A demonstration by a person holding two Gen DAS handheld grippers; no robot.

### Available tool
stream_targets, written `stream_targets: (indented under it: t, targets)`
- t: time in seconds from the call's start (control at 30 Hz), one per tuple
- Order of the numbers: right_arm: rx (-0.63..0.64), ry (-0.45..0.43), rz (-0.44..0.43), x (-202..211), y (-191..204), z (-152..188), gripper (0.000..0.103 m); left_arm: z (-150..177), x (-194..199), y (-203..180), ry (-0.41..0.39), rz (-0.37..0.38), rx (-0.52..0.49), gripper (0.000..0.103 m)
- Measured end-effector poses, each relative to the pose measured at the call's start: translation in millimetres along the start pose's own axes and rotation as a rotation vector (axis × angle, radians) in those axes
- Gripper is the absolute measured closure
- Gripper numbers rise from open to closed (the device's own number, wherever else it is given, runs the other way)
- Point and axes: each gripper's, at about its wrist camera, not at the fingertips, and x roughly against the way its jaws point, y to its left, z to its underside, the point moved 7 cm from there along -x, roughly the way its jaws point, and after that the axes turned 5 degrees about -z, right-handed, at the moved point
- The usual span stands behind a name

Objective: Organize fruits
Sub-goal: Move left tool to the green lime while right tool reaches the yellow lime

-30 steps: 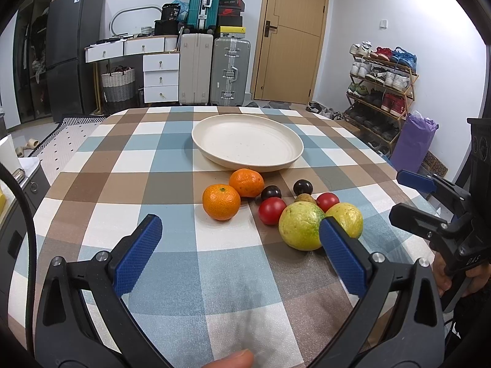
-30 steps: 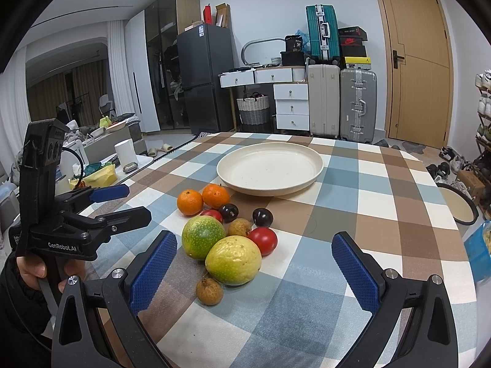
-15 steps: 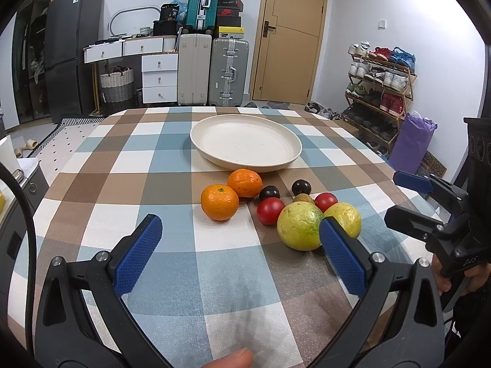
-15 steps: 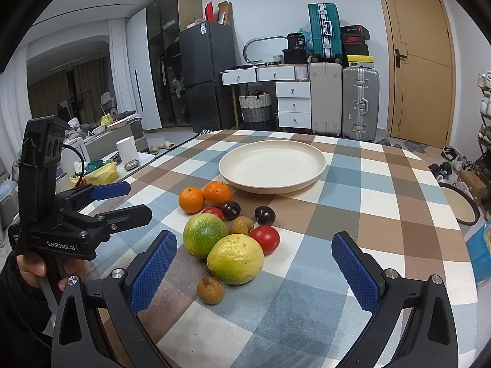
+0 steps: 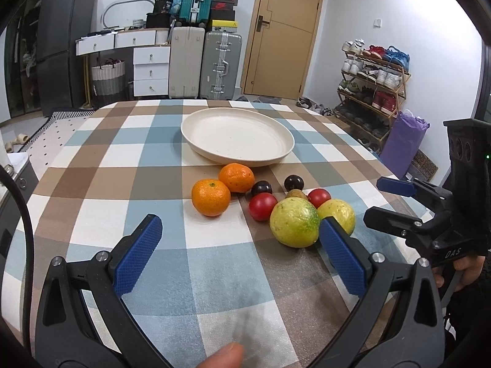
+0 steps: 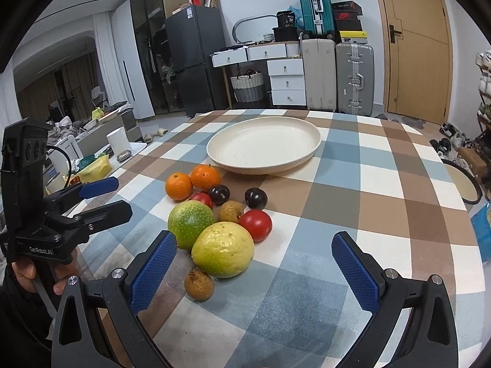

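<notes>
On the checkered counter (image 5: 92,214), the fruits (image 6: 214,214) lie just before the empty plate (image 6: 264,165), nearer the right gripper (image 6: 253,271) than the left gripper (image 5: 239,254), both spread wide.

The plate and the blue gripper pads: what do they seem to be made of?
Plate: cream, matte, faintly speckled, with a thick rounded rim; probably ceramic, though melamine or fibre plastic would look alike.
Pads on the right gripper: blue with a fine knurled grid; probably rubber or soft plastic.
</notes>
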Motion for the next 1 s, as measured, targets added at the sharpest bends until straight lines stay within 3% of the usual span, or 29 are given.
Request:
stream_targets:
  t: [0.43,0.73,0.93,1.0]
  targets:
    - [-0.03,0.152,-0.042,-28.0,5.4,9.3,0.001,3.5,-22.6,-9.1,0.116,0.008,-0.016,0.001]
    - [-0.057,0.219,-0.106,-46.8,8.1,15.5,0.023,-0.7,-29.3,-13.8,0.133,0.027,-0.027,0.001]
    - [-0.081,0.229,-0.171,-49.5,12.8,17.8,0.048,-0.7,-32.7,-19.2,0.143,0.042,-0.034,0.004]
    - [-0.079,0.222,-0.171,-47.7,15.0,18.4,0.049,1.1,-34.2,-21.8,0.153,0.05,-0.039,0.004]
